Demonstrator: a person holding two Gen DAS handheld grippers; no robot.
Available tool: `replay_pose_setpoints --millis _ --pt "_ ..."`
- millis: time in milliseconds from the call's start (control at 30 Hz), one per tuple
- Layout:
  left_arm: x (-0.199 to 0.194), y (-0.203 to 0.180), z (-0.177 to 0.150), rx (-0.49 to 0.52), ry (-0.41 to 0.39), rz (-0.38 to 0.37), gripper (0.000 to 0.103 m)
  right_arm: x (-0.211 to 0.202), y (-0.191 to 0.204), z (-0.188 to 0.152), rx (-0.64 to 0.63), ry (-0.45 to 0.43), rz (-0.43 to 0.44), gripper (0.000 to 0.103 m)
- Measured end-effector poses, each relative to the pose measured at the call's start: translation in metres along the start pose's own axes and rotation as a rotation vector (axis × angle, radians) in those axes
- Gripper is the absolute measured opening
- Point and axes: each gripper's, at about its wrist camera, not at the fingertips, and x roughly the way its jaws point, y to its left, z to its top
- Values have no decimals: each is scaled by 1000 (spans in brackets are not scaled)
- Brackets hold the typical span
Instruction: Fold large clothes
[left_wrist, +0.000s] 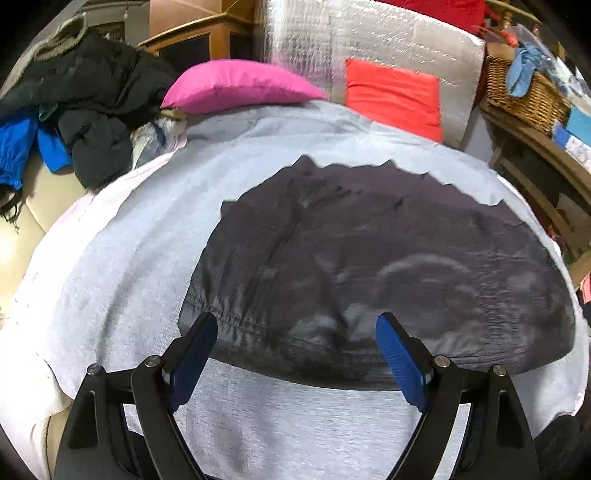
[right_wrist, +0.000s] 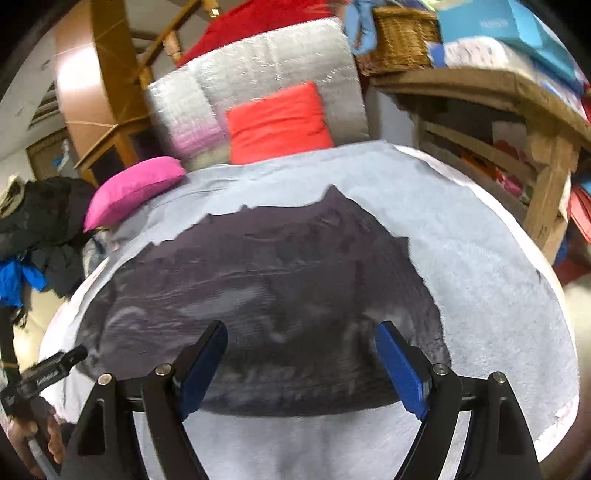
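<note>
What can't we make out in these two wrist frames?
- Dark garment: motion blur in both wrist views smears its folds, so its type is unclear.
- Its near edge: partly behind the hand-held gripper fingers in the right wrist view.
- Wicker basket contents: small and blurred, left wrist view.
- Left hand: cut off by the frame edge, right wrist view.

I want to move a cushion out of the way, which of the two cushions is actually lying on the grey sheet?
The pink cushion: it lies flat on the far edge of the grey sheet. The red cushion stands propped against the silvery padded backrest.
</note>
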Motion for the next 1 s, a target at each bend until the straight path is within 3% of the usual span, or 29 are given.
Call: replay_pose_setpoints --millis 333,900,1000 --pt "-38 -24 1 32 -52 -32 89 -33 50 -21 -102 19 1 85" --pt "-57 -42 3 78 -73 -22 90 -34 58 -28 -130 28 -52 85" --pt "-58 -46 4 77 -74 -23 98 -35 61 -26 -144 18 -70 85"
